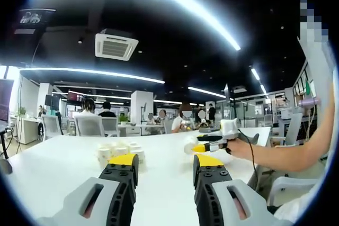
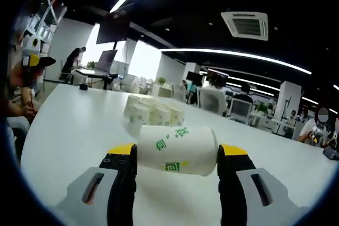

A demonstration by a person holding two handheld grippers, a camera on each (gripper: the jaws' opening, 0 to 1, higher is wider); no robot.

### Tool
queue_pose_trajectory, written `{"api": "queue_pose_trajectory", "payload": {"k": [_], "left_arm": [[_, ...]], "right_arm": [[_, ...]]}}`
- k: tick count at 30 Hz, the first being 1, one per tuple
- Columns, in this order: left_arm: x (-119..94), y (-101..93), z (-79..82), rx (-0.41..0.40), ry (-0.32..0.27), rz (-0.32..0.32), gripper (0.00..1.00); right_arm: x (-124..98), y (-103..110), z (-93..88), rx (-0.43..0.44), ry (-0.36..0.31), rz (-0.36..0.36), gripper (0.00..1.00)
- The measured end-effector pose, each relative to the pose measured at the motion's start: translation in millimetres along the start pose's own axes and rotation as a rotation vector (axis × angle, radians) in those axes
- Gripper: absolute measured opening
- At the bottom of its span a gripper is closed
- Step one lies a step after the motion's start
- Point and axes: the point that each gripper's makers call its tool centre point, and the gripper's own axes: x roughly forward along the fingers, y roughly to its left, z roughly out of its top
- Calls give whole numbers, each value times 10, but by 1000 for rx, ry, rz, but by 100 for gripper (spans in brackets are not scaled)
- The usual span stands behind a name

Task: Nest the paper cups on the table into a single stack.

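A cluster of white paper cups (image 1: 119,152) with green marks stands upright on the white table (image 1: 58,168), just beyond my left gripper (image 1: 167,161). That gripper is open with nothing between its jaws. From the right, my right gripper (image 1: 212,145) comes in holding a cup (image 1: 189,144). In the right gripper view, my right gripper (image 2: 177,151) is shut on a paper cup (image 2: 177,149) lying sideways between its yellow-tipped jaws, above the table (image 2: 69,125). The cup cluster (image 2: 151,114) stands a little beyond it.
A person's forearm (image 1: 286,154) reaches in from the right edge. Office chairs (image 1: 90,125) and seated people line the far side of the table. A small dark object (image 2: 80,87) lies at the table's far end, near a desk with a screen (image 2: 106,59).
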Motion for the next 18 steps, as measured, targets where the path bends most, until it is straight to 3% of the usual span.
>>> {"api": "queue_pose_trajectory", "payload": {"k": [6, 18], "left_arm": [[3, -43, 7, 0, 0, -9, 44], [0, -90, 10, -2, 0, -19, 44]], "right_arm": [[-109, 355, 158, 3, -48, 34, 63], [-307, 749, 277, 72, -85, 53, 63]]}}
